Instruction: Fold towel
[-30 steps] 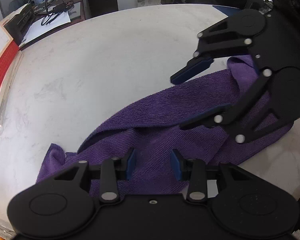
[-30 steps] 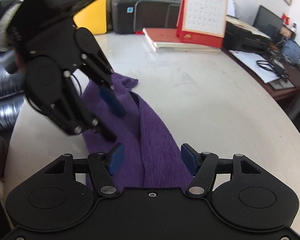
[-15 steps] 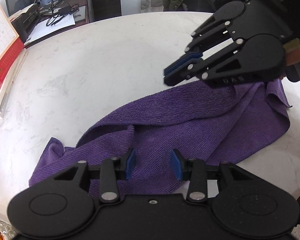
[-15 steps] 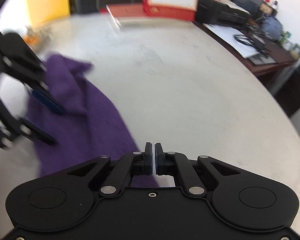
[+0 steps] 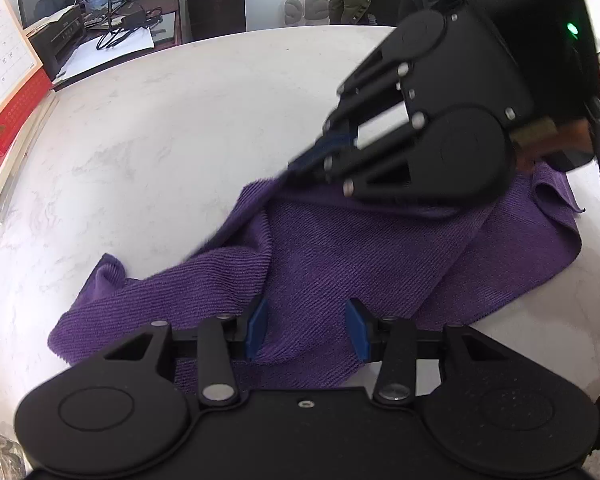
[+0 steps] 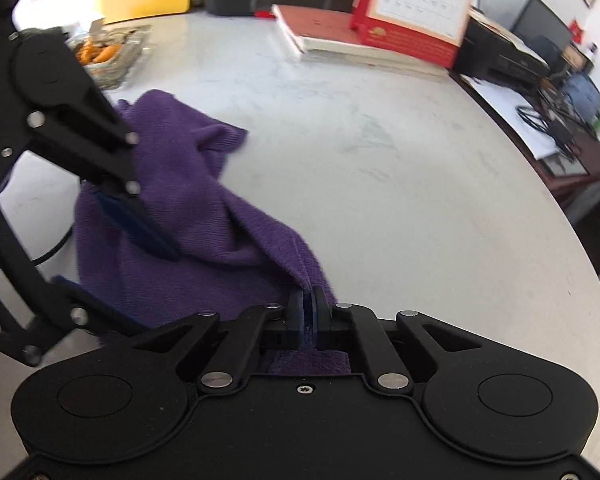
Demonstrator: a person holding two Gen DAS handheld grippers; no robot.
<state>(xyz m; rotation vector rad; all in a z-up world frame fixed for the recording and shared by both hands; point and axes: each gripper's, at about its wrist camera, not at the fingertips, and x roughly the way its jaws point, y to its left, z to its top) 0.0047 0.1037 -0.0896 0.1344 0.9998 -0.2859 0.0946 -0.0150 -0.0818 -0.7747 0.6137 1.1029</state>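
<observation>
A: Where is the purple ribbed microfibre towel (image 5: 340,264) lying?

B: Rumpled on the pale marbled round table (image 5: 160,140), near its edge, with one corner trailing off to the side and a fold lying across its middle. The right tongs (image 6: 308,312) are pinched closed on a raised edge of it; cloth shows between the blue pads and runs on underneath them.

A: And the left tongs (image 5: 306,330)?

B: Parted, blue pads standing well apart over the towel and gripping nothing. From the right wrist view they hang just above the cloth; I cannot tell whether a pad touches it.

A: How will it handle?

B: Light and limp, I judge. It drapes and wrinkles wherever it is lifted and holds no shape of its own, so one grip alone only drags a ridge up. The pile should give the pads a fair hold, though a thin single layer could slip out under a hard pull.

A: Where should the free tongs take hold?

B: On a corner or hem along the same edge as the right grip, well apart from it, so the towel can be stretched flat between the two before it is folded.
</observation>
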